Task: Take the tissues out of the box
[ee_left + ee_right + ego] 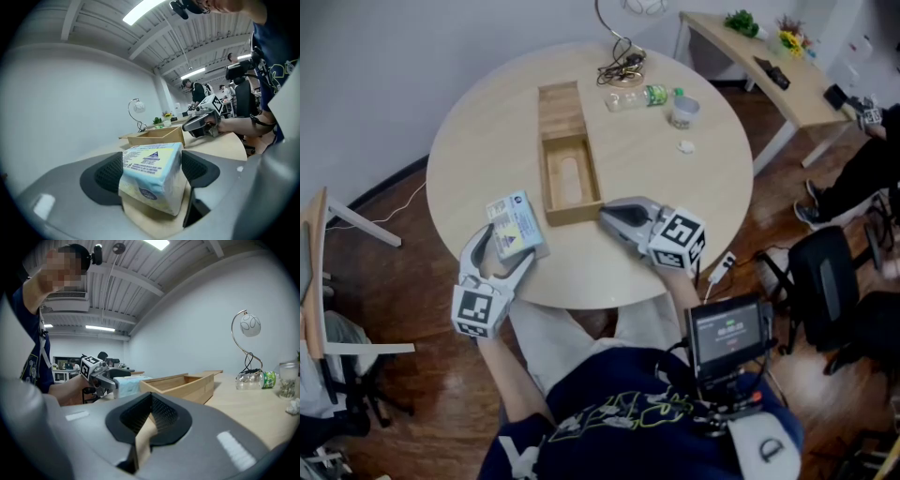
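Near the round table's (675,206) front edge, outside the wooden box (575,214), the left gripper (508,246) clamps the tilted tissue pack (516,220) while the right gripper's (607,216) jaws sit together beside the box; the soft wrapper could slip and fall floorward.

on the round pale wooden surface (487,150) the long open wooden box (574,214) lies in the middle. the pale blue tissue pack (514,223) is outside it, just left of its near end, between the fingers (478,246) of my left gripper (508,246). my right gripper (609,216) is just beside the box's near right corner. behind the box, to the right, lie a clear plastic bottle (637,97) and a small glass cup (684,111).
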Demonstrator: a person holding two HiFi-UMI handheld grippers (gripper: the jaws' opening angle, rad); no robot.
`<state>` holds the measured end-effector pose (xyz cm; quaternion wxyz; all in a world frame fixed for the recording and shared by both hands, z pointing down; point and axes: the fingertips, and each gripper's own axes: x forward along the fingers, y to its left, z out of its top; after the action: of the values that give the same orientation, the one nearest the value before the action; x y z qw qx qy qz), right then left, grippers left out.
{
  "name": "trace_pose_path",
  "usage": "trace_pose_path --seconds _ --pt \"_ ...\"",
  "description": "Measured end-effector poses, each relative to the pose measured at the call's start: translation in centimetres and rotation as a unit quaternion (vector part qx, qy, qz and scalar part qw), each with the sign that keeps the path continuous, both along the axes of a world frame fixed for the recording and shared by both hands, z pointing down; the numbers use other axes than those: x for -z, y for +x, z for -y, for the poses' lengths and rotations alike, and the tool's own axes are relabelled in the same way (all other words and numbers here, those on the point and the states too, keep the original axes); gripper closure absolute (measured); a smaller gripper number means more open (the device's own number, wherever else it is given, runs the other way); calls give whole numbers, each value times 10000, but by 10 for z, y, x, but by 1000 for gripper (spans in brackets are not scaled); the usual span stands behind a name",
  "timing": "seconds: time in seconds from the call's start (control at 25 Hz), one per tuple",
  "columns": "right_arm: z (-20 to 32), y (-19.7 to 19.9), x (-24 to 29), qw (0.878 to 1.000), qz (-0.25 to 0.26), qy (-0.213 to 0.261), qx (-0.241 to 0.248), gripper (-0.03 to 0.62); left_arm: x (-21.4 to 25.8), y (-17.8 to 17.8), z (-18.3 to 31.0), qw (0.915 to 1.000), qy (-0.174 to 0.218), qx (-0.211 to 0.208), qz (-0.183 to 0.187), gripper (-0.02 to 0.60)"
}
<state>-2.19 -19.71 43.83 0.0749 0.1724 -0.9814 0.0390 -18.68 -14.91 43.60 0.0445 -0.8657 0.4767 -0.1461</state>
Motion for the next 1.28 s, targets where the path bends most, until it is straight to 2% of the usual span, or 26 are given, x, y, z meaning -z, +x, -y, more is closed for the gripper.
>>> trace_pose_path --seconds 0.6,1.28 --pt "1 -2 2 10000 25 23 2 597 -4 -8 32 9995 21 -99 283 183" --pt "0 1 -3 10000 26 -19 18 597 -1 -17 56 9999 88 -5 148 183"
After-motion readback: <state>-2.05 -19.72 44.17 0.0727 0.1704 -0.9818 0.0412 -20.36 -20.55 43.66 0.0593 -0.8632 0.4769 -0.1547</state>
